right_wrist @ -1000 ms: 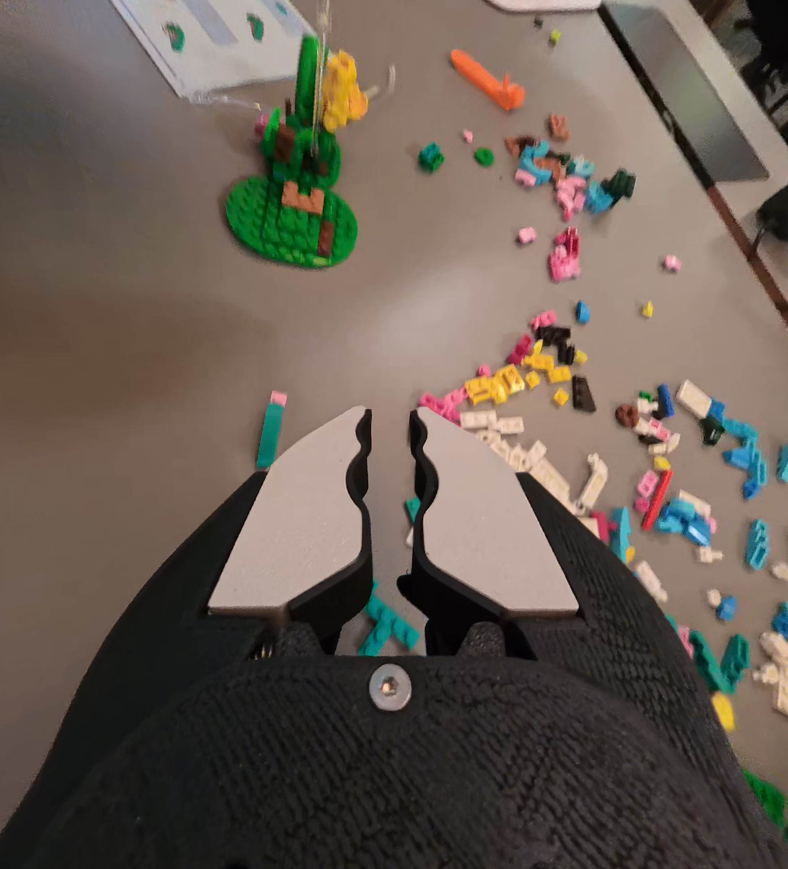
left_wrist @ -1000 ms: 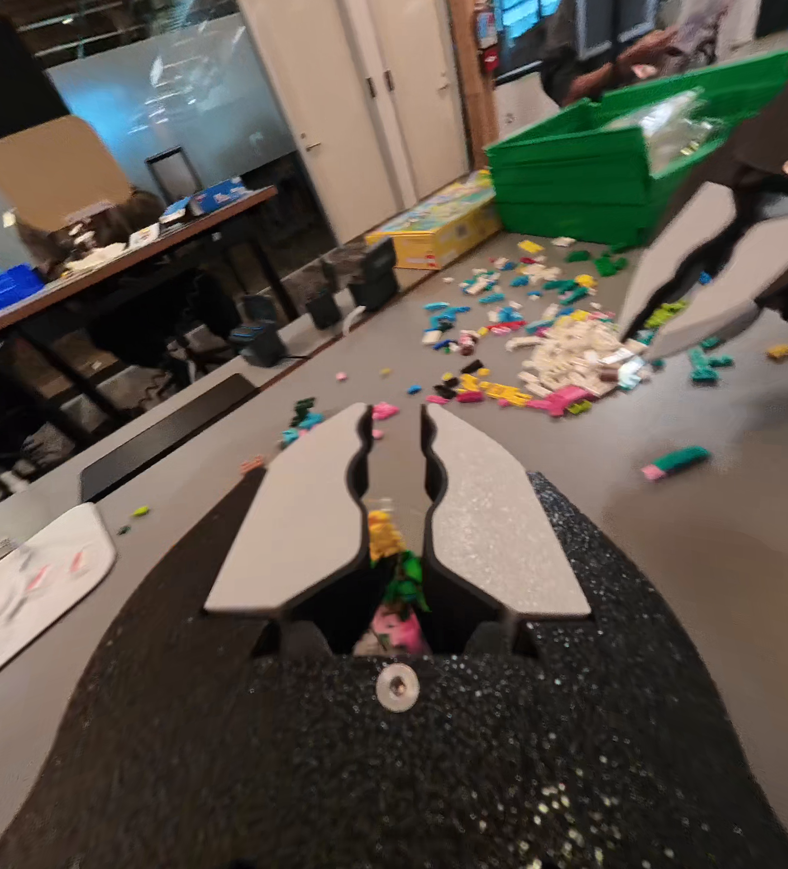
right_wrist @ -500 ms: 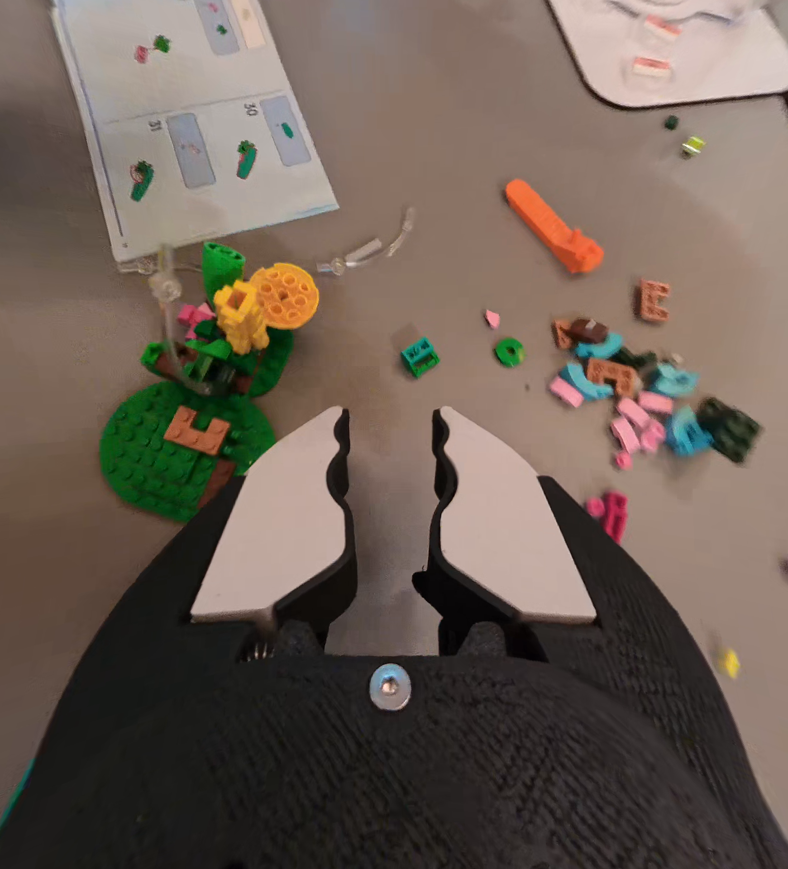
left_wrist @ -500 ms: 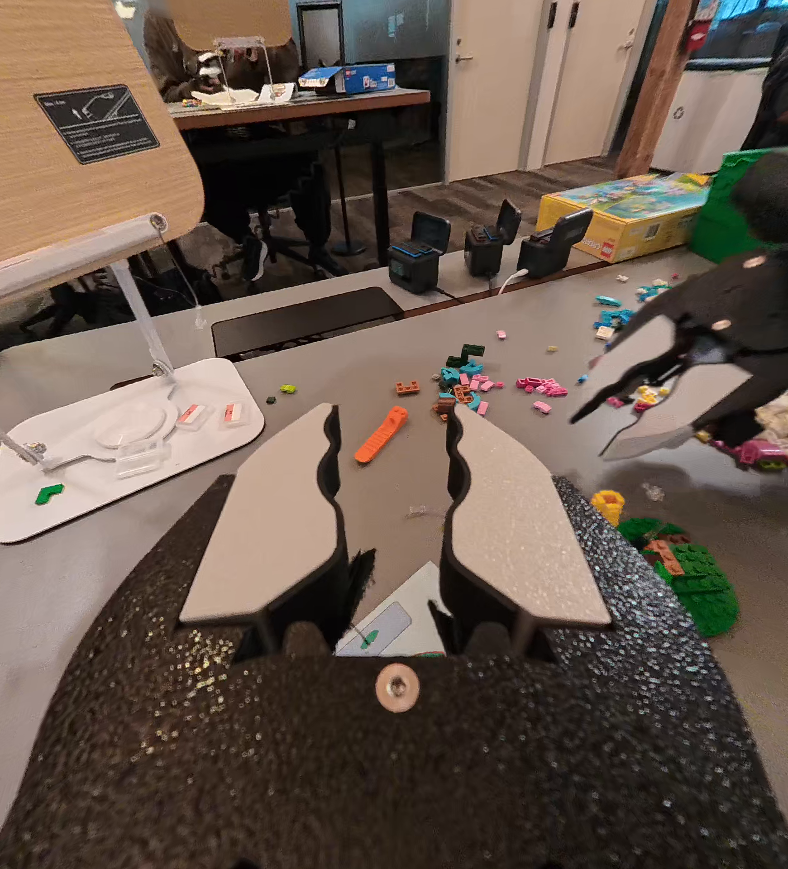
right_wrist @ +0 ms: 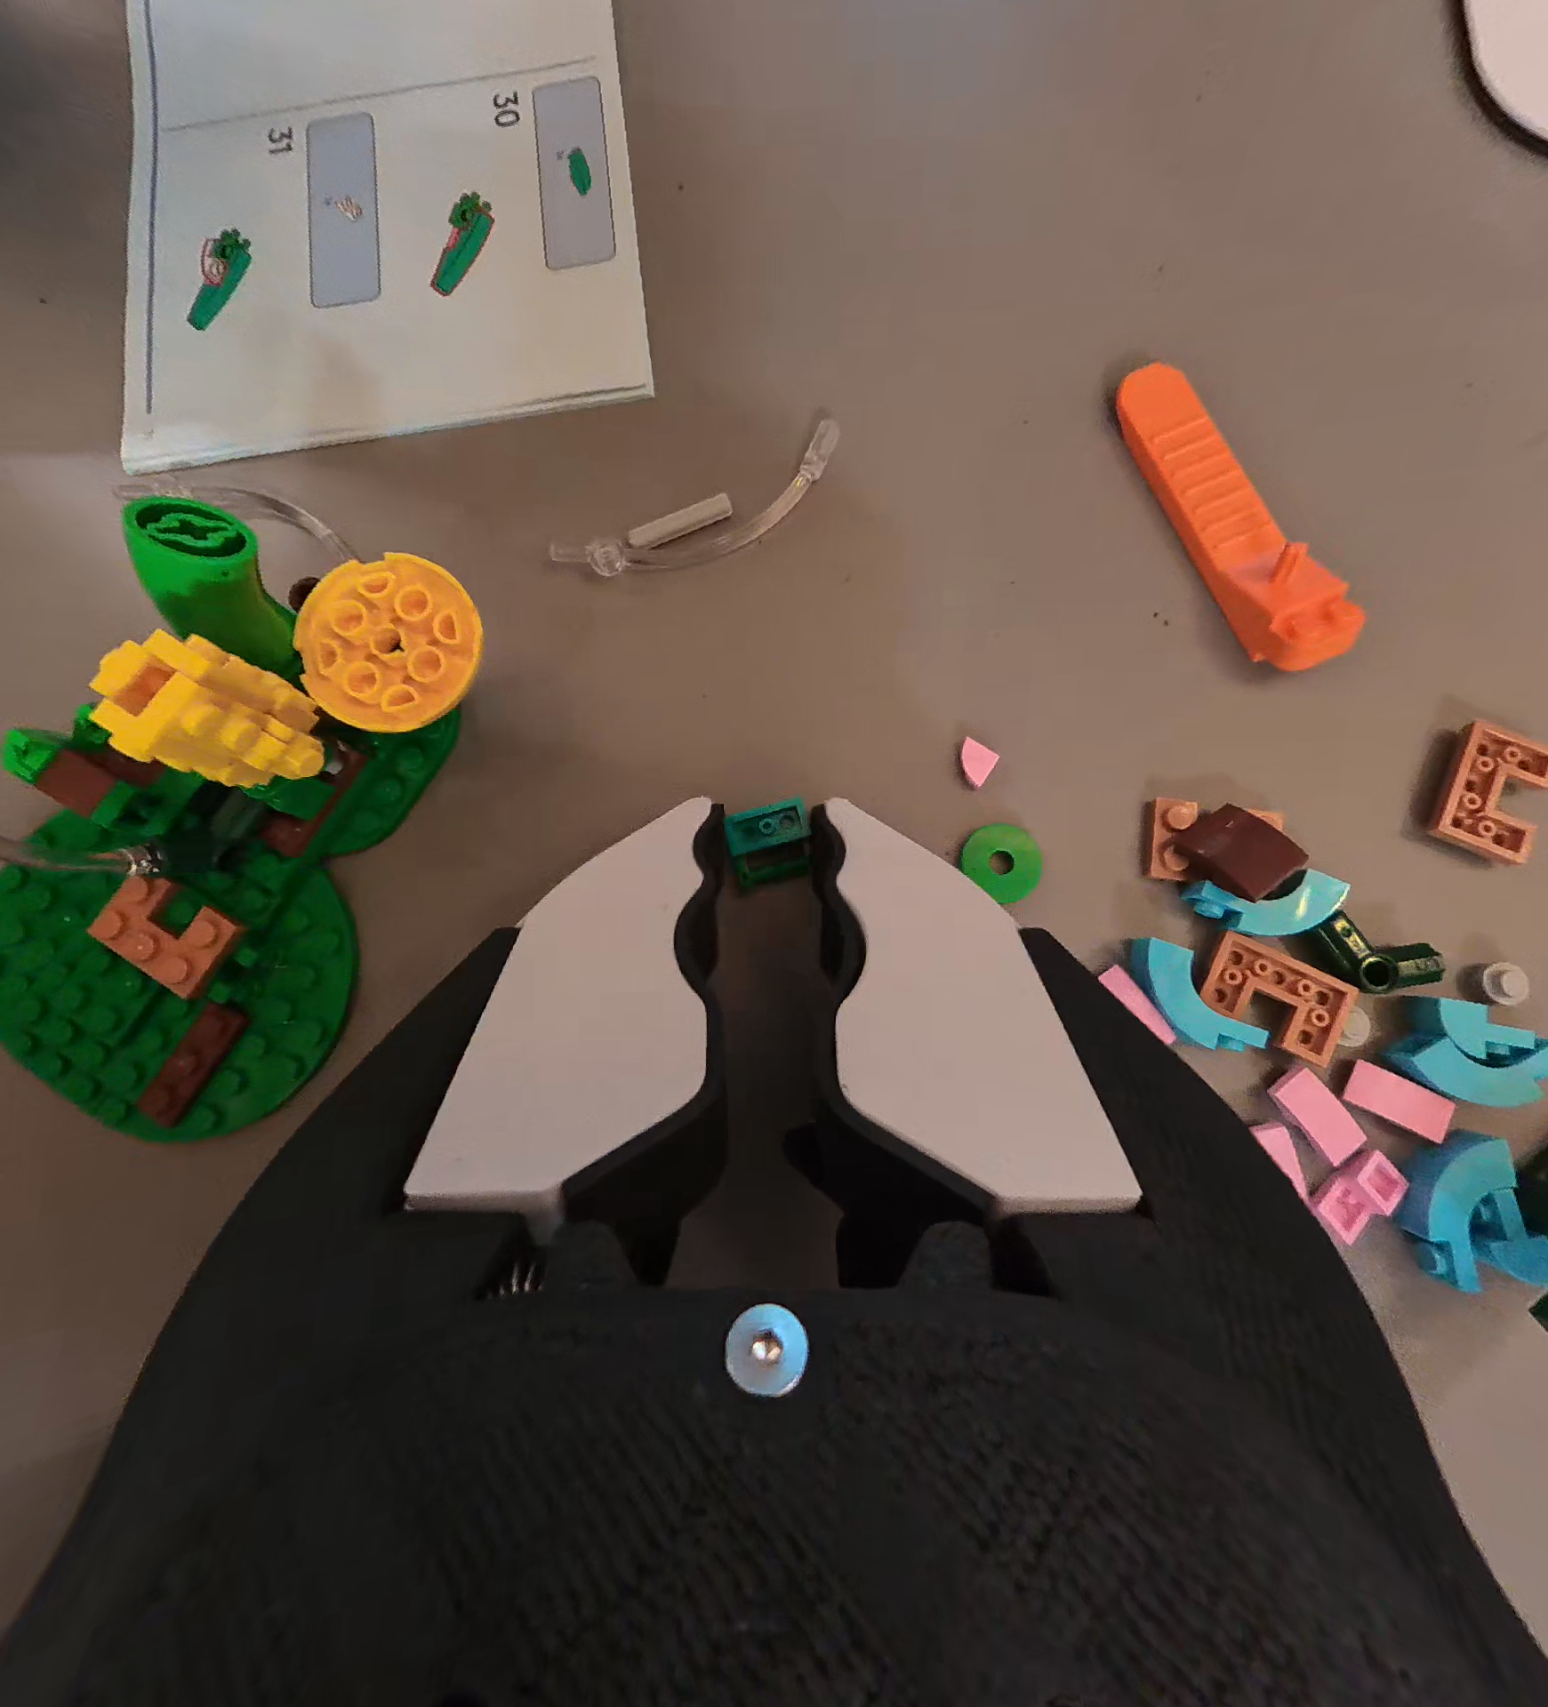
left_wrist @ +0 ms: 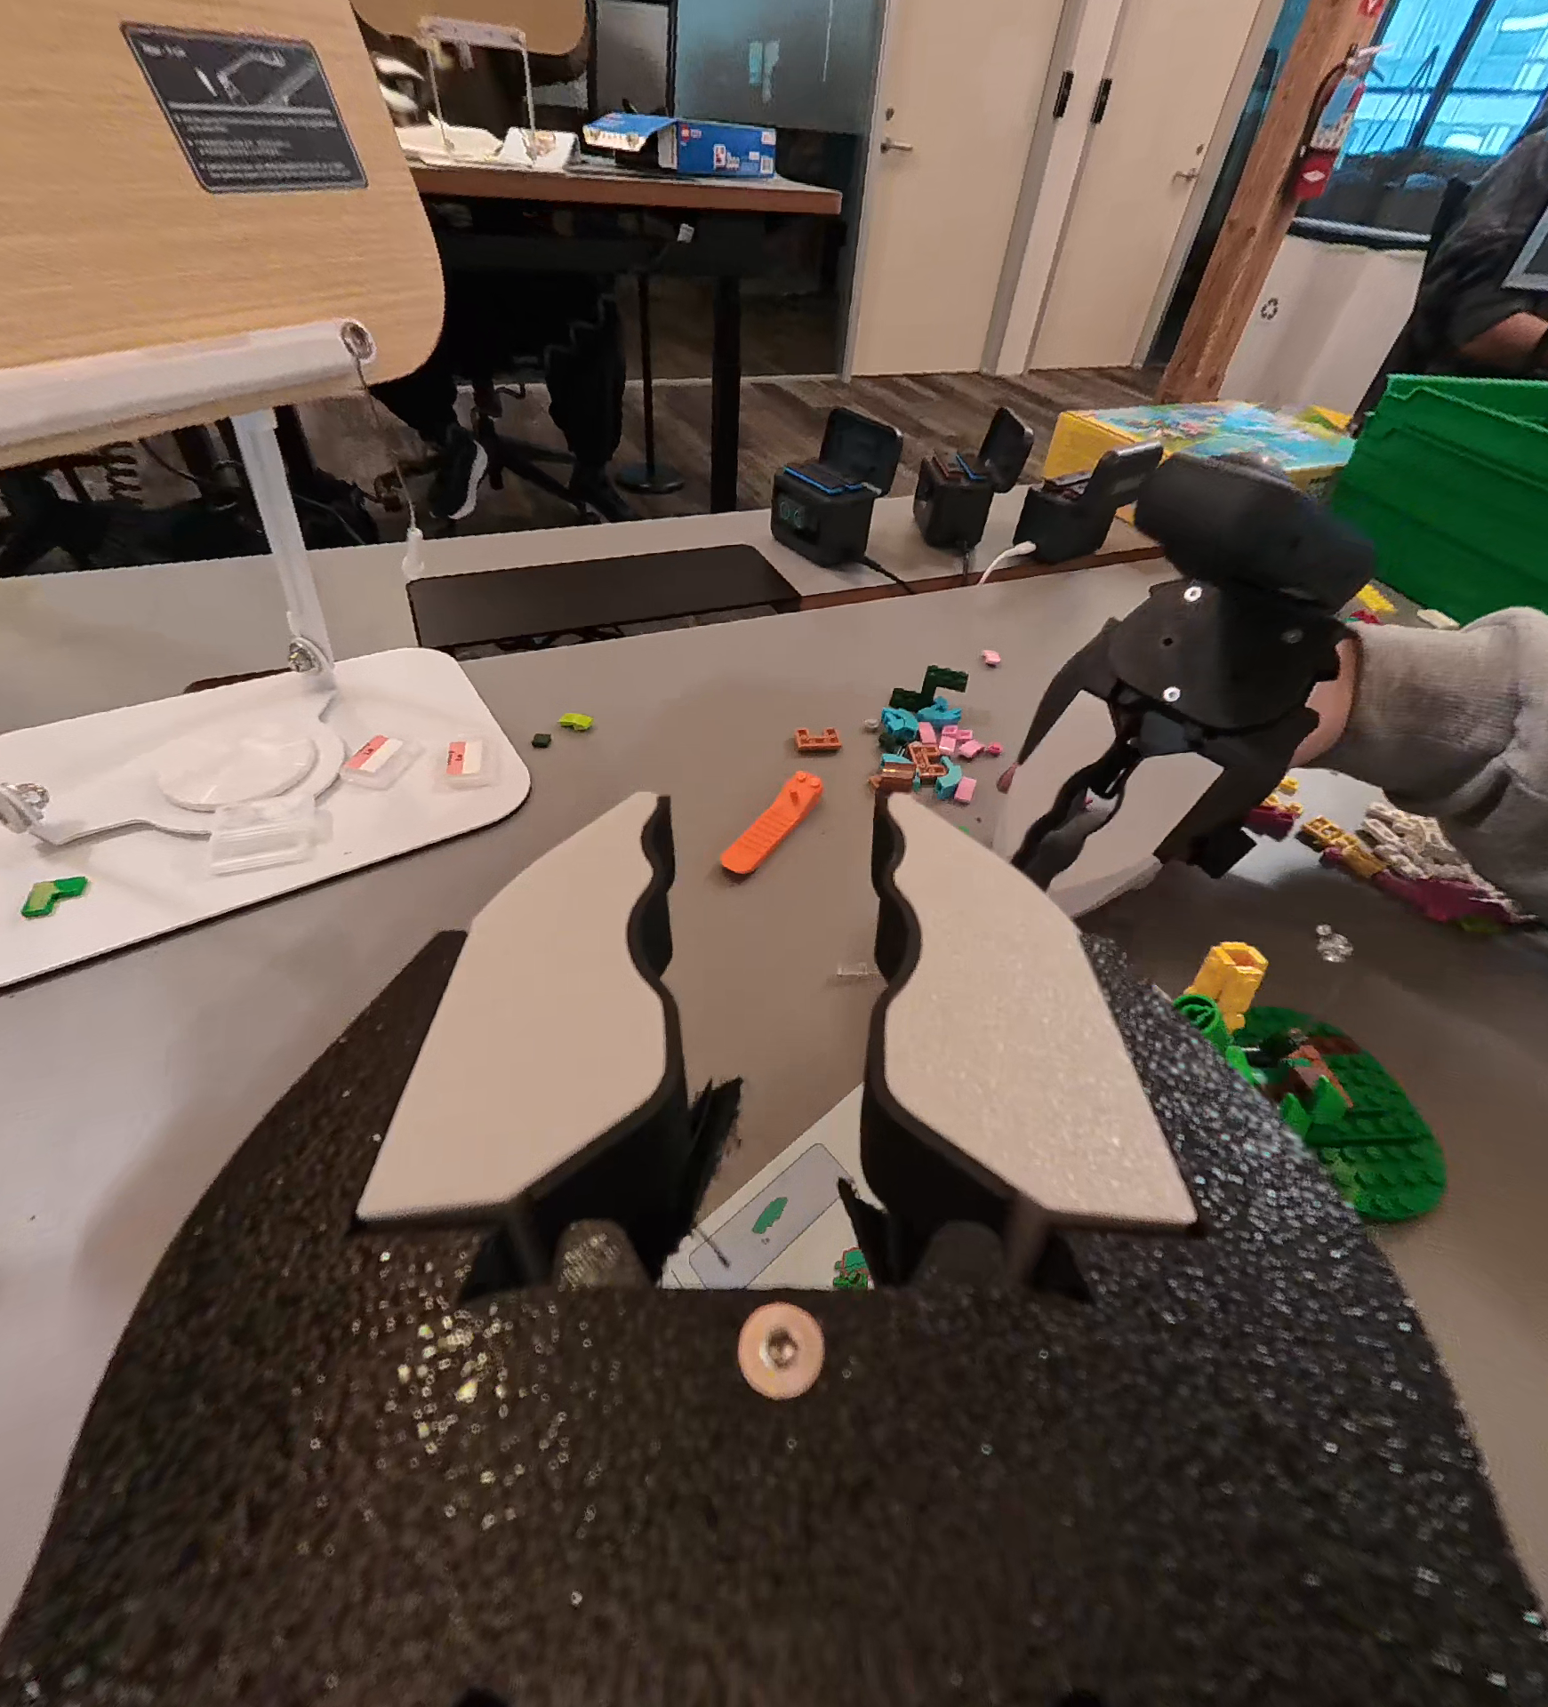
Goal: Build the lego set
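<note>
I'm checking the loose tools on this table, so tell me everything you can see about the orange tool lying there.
The orange tool is a long, flat wedge of smooth moulded plastic, one colour throughout. One end is thin and rounded; the other is thicker and squared, with small raised studs and a short upright tab. Fine ridges cross its middle. It lies flat on the grey table, at a slant, apart from everything: the clear curved piece on one side, the loose bricks on the other. In the left wrist view it lies beyond the open left gripper. Nothing touches it.

Bare grey tabletop (right_wrist: 890,517) lies ahead; green-and-yellow brick model (right_wrist: 197,785) crowds the left, loose coloured bricks (right_wrist: 1361,1035) the right.
</note>
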Tool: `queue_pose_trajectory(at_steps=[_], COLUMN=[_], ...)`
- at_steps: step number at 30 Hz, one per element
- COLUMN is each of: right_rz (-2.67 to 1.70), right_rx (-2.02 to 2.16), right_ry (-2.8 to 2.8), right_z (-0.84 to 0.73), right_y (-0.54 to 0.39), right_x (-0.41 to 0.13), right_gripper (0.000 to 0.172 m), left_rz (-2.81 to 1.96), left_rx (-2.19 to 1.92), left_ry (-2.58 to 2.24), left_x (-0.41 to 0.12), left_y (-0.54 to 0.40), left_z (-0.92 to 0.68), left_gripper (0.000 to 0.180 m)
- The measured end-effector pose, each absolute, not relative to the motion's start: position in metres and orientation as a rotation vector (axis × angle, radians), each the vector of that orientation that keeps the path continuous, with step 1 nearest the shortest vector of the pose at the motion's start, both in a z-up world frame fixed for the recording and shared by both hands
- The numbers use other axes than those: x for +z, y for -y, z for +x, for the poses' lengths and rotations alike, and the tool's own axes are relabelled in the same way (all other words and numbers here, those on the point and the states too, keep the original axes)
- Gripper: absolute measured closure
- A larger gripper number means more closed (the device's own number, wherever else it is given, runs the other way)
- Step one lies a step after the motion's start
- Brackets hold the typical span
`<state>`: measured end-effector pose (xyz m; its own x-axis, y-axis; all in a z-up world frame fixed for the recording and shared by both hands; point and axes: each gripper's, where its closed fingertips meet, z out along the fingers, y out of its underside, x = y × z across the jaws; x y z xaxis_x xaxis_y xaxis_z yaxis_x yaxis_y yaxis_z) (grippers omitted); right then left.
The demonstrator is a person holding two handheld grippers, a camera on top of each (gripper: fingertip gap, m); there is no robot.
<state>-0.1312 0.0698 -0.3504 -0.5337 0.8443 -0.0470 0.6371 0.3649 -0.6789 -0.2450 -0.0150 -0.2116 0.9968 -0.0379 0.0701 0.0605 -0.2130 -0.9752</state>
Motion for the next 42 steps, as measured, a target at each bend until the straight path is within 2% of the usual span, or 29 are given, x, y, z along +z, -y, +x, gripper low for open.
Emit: queue_pose_trajectory(at_steps=[5,11,16,19,23,27,29,35,42], right_rz=[-1.015,-0.401,-0.251,-0.254,-0.255,-0.262,-0.363,-0.873,-0.922], right_rx=[0.874,0.431,0.247,0.23,0.262,0.241,0.355,1.295,1.319], right_ry=[2.091,1.725,1.69,1.669,1.633,1.621,1.631,1.565,1.692], right_z=[-0.13,-0.094,-0.067,-0.056,-0.044,-0.038,-0.034,-0.016,-0.014], right_y=[-0.065,-0.036,-0.011,-0.007,0.003,0.009,0.01,0.016,0.024], right_x=[-0.306,-0.222,-0.209,-0.207,-0.202,-0.202,-0.202,-0.182,-0.199], right_gripper=[0.156,0.156,0.157,0.157,0.157,0.156,0.149,0.157,0.166], left_rz=[-1.768,-1.732,-1.731,-1.683,-1.617,-1.585,-1.549,-1.405,-1.35], left_rx=[-0.259,-0.583,-0.667,-0.77,-0.848,-0.845,-0.796,-0.64,-0.659], left_ry=[-0.041,-0.364,-0.54,-0.573,-0.586,-0.658,-0.688,-0.829,-0.907], left_x=[-0.214,-0.207,-0.215,-0.211,-0.202,-0.204,-0.202,-0.195,-0.196], left_y=[0.002,-0.011,-0.015,-0.011,-0.006,0.0,0.001,0.012,0.022], left_z=[-0.217,-0.113,-0.052,-0.035,-0.026,-0.02,-0.02,-0.015,-0.006], left_gripper=[0.14,0.139,0.138,0.147,0.168,0.17,0.171,0.171,0.171])
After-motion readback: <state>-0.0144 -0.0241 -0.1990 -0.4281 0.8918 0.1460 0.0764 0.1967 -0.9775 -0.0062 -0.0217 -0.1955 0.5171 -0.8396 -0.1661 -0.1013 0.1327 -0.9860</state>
